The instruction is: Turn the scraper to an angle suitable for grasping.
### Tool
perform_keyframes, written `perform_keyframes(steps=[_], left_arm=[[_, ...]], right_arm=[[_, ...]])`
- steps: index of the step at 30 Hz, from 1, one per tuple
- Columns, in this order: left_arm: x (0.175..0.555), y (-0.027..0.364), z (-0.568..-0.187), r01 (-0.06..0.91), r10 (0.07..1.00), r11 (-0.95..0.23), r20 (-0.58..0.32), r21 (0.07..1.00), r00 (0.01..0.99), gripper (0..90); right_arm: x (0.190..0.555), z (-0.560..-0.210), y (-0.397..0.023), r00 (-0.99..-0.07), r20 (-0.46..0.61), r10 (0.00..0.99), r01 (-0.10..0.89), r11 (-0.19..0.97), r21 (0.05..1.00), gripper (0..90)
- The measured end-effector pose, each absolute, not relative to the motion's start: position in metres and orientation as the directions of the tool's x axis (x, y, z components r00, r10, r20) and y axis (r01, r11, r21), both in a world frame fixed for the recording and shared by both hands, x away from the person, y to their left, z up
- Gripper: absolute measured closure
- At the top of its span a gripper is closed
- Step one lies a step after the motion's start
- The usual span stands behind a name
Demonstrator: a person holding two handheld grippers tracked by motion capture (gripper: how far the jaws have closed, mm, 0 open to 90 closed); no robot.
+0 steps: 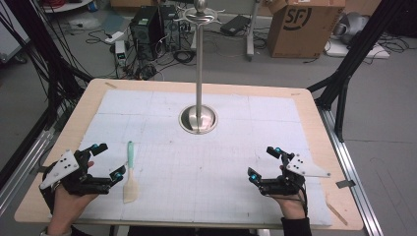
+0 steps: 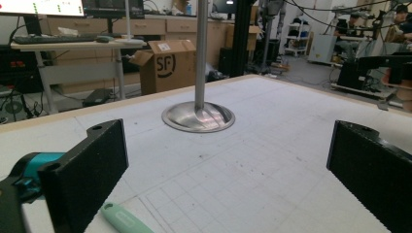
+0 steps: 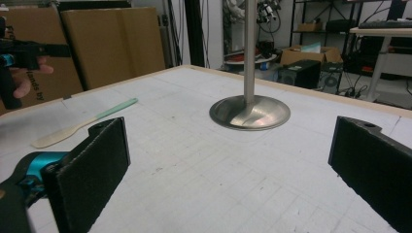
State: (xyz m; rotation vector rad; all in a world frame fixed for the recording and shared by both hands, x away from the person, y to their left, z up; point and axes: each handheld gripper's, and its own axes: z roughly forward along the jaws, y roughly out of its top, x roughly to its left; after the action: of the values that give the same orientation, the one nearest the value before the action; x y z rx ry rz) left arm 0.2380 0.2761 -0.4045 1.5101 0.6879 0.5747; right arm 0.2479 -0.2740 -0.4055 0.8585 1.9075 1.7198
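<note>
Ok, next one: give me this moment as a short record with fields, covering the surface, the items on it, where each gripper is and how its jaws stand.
surface: table with a white gridded mat
spatula: mint handle, pale blade, flat on the mat, blade toward the person
stand: metal pole on a round base, upright, mid-table, hooks at the top
left gripper: jaws open, nothing between them, just left of the spatula; contact cannot be told
right gripper: jaws open, nothing between them, at the right of the mat
held items: none

Lab/workshop: cable bundles [image 1: 34,54] on the floor, computer tower [image 1: 146,32], cardboard box [image 1: 302,27], desks with drawers [image 2: 145,26].
</note>
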Motion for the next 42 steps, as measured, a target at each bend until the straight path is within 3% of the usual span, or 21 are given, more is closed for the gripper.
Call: perform_keyframes(steps=[12, 23, 30, 42], left_arm=[[0.238, 0.275, -0.405, 0.060, 0.720, -0.008, -0.036, 0.998, 0.693, 4.5], [0.243, 0.278, -0.406, 0.099, 0.746, -0.012, -0.057, 0.995, 0.663, 56.5], [0.248, 0.278, -0.411, 0.135, 0.792, -0.126, 0.017, 0.983, 0.611, 86.4], [0.270, 0.278, -0.423, 0.342, 0.820, -0.177, -0.054, 0.923, 0.570, 89.6]], right_arm=[[0.248, -0.406, -0.274, -0.717, 0.085, 0.692, 0.157, 0.040, 0.987, 0.1], [0.245, -0.407, -0.279, -0.710, 0.088, 0.699, 0.161, 0.039, 0.986, 0.1], [0.242, -0.408, -0.281, -0.705, 0.087, 0.704, 0.163, 0.041, 0.986, 0.2], [0.243, -0.412, -0.279, -0.708, 0.092, 0.701, 0.176, 0.050, 0.983, 0.1]])
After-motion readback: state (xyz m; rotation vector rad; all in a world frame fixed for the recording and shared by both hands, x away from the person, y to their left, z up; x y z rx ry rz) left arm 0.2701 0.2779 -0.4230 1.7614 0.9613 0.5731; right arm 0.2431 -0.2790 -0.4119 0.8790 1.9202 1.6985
